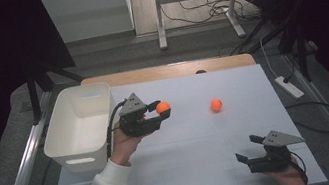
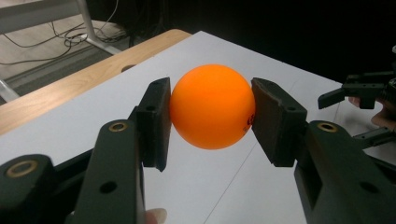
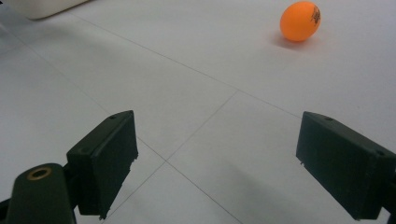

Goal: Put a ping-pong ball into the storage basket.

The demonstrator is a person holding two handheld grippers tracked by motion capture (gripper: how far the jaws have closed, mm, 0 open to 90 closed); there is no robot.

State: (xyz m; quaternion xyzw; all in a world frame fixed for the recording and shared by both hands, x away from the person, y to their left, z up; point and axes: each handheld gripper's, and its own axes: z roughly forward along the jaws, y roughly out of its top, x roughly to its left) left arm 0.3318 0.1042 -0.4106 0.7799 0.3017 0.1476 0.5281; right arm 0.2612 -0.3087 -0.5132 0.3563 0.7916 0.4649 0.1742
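White surface (image 1: pixel 189 159) with thin seam lines, wooden strip (image 1: pixel 169 71) along its far edge, white plastic bin (image 1: pixel 79 127) at left, one orange ball (image 1: pixel 216 105) resting right of centre

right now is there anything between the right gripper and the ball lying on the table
No. In the right gripper view, only bare white table lies between the open right gripper and the loose ball; the high view agrees.

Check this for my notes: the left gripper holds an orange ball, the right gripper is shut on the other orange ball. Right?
Not quite. The right gripper is open and holds nothing, as the right gripper view shows; the other orange ball lies on the table. The left gripper does hold an orange ball.
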